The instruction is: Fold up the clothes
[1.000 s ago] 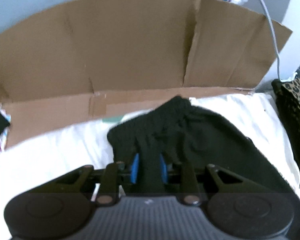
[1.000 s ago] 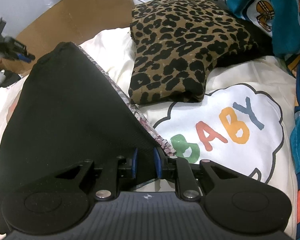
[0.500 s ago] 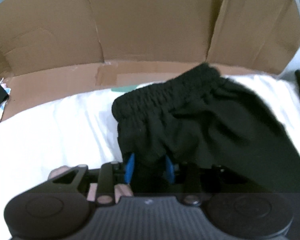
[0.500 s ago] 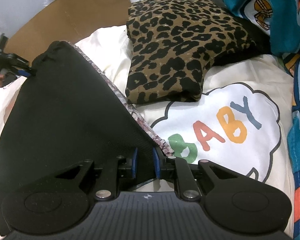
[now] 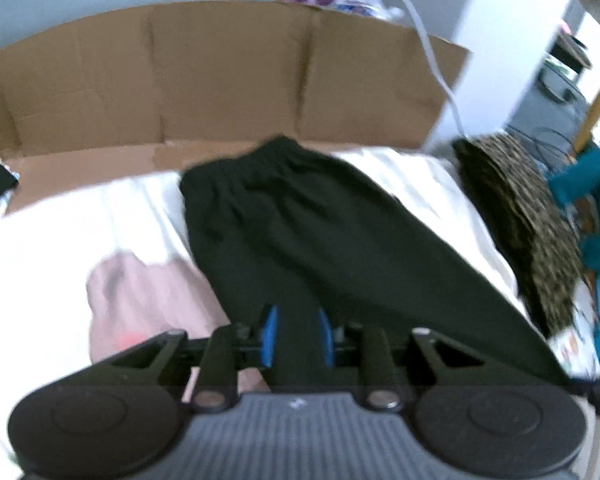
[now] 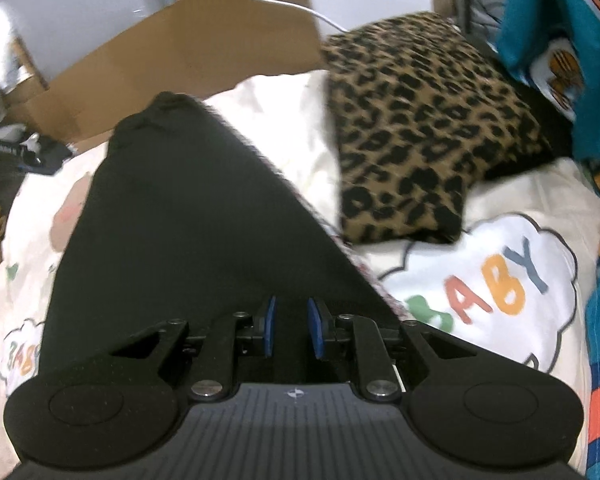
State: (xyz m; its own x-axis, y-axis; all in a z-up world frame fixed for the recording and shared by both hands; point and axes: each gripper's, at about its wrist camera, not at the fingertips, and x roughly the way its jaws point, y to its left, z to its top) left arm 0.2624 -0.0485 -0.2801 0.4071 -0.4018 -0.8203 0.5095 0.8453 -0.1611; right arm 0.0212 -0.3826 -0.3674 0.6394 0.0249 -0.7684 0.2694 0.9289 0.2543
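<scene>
left tongs (image 5: pixel 297 336): clamped on black shorts (image 5: pixel 324 236) | right tongs (image 6: pixel 293 328): clamped on shorts' other edge

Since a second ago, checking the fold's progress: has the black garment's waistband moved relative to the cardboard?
Yes. In the left wrist view the waistband still reaches the cardboard fold line, but has spread out leftward, no longer bunched.

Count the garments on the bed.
3 at least: black shorts gripped by both grippers, a folded leopard-print garment beside them, and a teal garment at the far right. More may be hidden.
</scene>
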